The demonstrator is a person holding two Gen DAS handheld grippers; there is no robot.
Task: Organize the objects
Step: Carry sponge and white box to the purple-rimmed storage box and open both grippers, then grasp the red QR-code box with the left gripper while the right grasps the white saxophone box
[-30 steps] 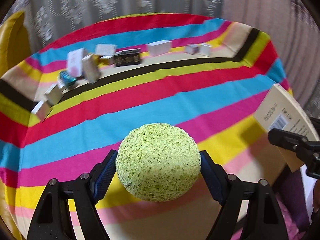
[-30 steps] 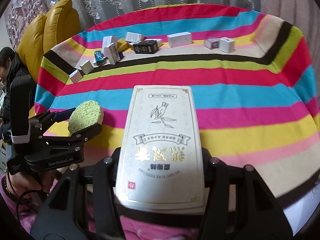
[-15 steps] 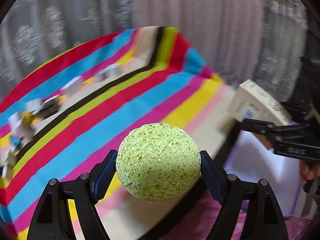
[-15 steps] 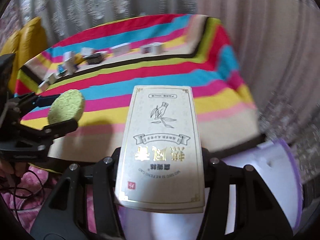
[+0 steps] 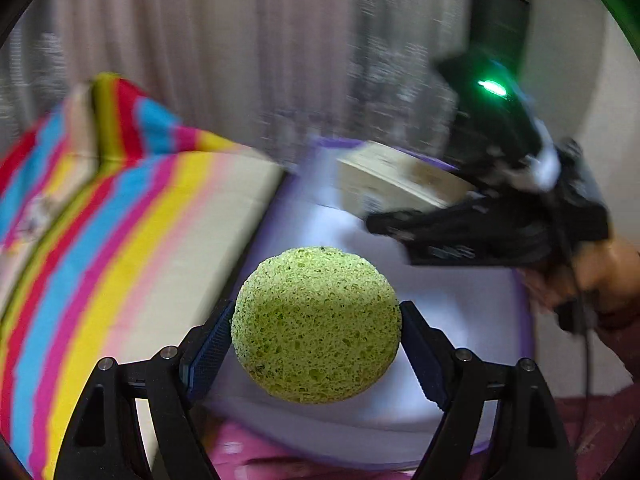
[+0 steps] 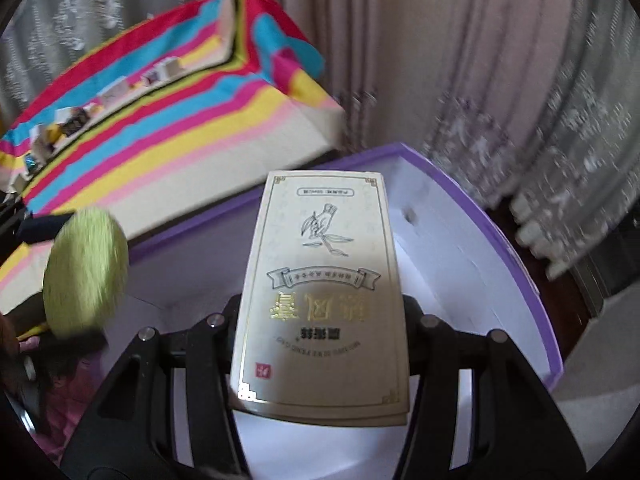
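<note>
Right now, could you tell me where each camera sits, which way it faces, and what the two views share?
Left wrist: on the left gripper, looking along its fingers past the sponge into the bin; the right gripper and hand show.
Right wrist: on the right gripper, facing the bin over its box.
Shared: sponge, box, bin, striped table.

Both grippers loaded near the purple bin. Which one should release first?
Probably right. The right gripper holds the cream box well over the purple bin's white interior. The left gripper holds the green sponge nearer the bin's table-side edge.
</note>
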